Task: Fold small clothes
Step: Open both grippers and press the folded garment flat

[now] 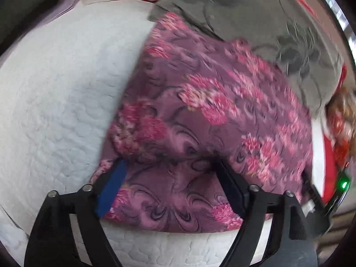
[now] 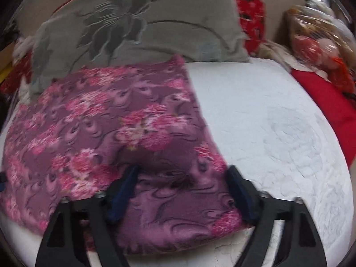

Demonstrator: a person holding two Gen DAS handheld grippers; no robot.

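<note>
- The right gripper (image 2: pixel 181 169) hangs over the near corner of a purple floral cloth (image 2: pixel 106 129), its two black fingers spread wide, blue pads facing in.
- Cloth lies between the fingers; the pads do not press it.
- The cloth rests flat on a white quilted mattress (image 2: pixel 278 129).
- A grey pillow (image 2: pixel 138 26) with a dark flower motif sits behind the cloth, touching its far edge.
- Red fabric (image 2: pixel 329 102) lines the mattress's right side; the frame is blurred.
</note>
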